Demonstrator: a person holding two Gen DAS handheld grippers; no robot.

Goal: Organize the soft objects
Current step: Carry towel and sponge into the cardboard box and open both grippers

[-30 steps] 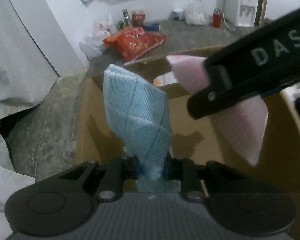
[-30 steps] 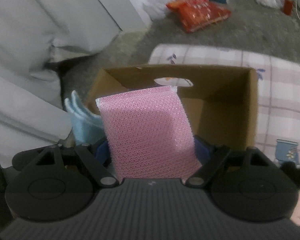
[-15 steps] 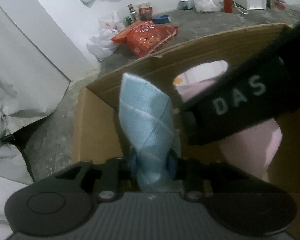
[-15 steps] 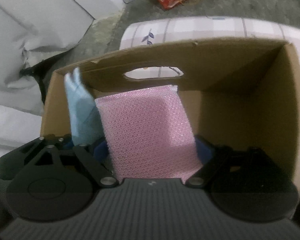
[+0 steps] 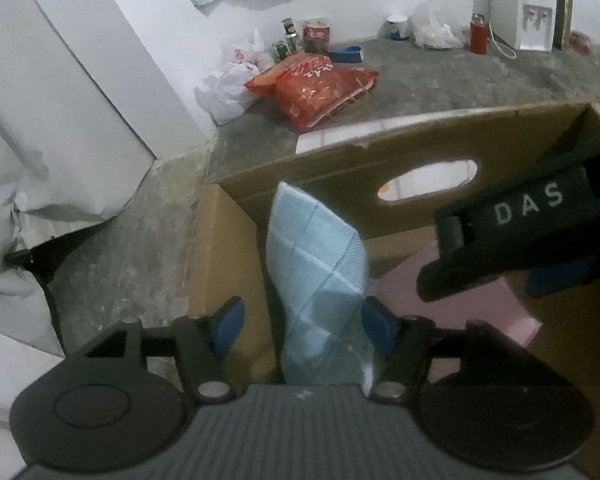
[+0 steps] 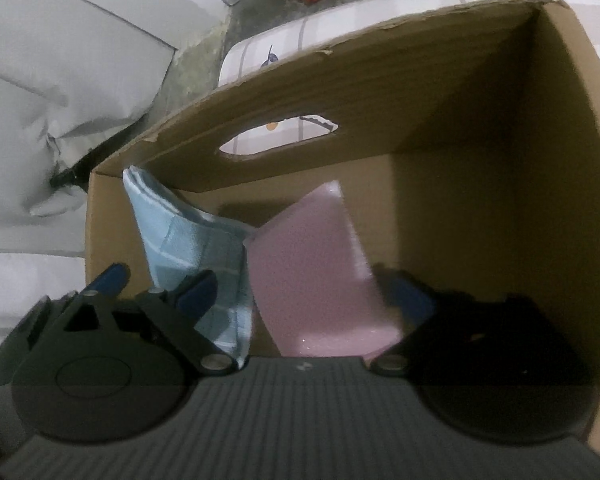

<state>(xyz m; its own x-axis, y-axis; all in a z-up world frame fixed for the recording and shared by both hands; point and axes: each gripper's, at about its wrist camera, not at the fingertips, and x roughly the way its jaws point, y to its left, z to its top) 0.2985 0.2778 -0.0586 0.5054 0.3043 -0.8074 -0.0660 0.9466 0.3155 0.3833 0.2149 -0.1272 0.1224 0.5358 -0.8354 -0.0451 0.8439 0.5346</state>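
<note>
An open cardboard box (image 5: 340,168) (image 6: 340,92) lies under both grippers. My left gripper (image 5: 302,326) reaches into its left end, jaws opening. A folded light-blue checked cloth (image 5: 320,264) (image 6: 180,236) stands upright between them, clear of the left pad and leaning by the right one. Beside it, my right gripper (image 6: 306,294) is low inside the box, its jaws also opening. A pink textured cloth (image 6: 312,272) (image 5: 460,308) slumps tilted between its pads, no longer pinched. One black finger (image 5: 500,240) of the right gripper crosses the left wrist view.
The box has a handle cut-out (image 6: 276,136) in its far wall and stands on a checked cloth surface (image 6: 340,32). A red snack bag (image 5: 320,88), white plastic bags (image 5: 228,92) and bottles lie on the concrete floor beyond. Grey-white sheeting (image 5: 40,120) hangs at left.
Both grippers sank into the box. The left jaws, shut on the blue cloth before, have parted. The right jaws widened and the pink cloth tipped over between them.
</note>
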